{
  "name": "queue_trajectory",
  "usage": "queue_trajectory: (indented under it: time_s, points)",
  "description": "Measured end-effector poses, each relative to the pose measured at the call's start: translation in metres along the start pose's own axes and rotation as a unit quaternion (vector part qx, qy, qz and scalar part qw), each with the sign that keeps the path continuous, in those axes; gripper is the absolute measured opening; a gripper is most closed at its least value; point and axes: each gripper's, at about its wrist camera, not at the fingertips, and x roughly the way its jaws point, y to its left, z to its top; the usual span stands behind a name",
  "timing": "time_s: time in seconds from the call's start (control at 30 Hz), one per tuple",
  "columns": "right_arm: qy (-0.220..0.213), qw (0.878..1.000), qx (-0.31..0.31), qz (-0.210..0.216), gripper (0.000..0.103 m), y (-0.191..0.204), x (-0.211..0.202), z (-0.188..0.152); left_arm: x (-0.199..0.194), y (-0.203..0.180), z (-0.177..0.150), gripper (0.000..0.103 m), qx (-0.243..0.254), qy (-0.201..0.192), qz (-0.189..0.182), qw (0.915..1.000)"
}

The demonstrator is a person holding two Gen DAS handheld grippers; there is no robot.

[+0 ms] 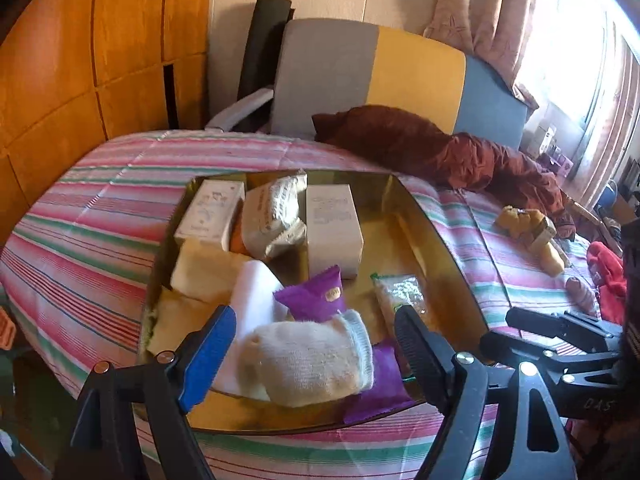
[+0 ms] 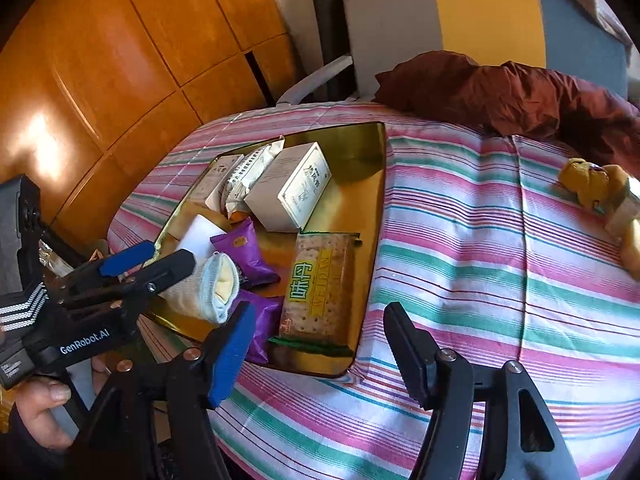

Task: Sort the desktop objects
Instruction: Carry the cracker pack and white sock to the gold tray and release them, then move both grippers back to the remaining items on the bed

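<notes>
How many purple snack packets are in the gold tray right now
2. One purple packet lies mid-tray, beside the rolled sock. The other purple packet sits at the tray's near edge, partly under the sock, left of the cracker pack. More could be hidden underneath.

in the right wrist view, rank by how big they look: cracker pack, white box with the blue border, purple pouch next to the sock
1. cracker pack, largest, though it also lies nearest the camera.
2. white box, a bit smaller; it sits farther back, so its true size is unsure.
3. purple pouch, clearly smallest, partly hidden by the sock.

L gripper (image 1: 316, 344) and R gripper (image 2: 320, 344): jaws apart, both angled down; hand (image 2: 44, 412) on L handle.
</notes>
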Motion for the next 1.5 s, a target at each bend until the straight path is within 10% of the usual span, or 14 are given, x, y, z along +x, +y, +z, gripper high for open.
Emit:
queue_trajectory:
  time_s: [0.57, 1.5]
  points:
    - [-0.014, 0.999, 0.033, -0.02, 0.072, -0.028, -0.022, -0.01, -0.022, -0.024, 0.011, 0.083, 0.042, -0.026, 0.011, 0.9987]
    - [-0.027, 0.981, 0.145, -0.128, 0.08, -0.149, -0.084, -0.038, 0.0, -0.098, 0.004, 0.083, 0.126, 0.016, -0.091, 0.9877]
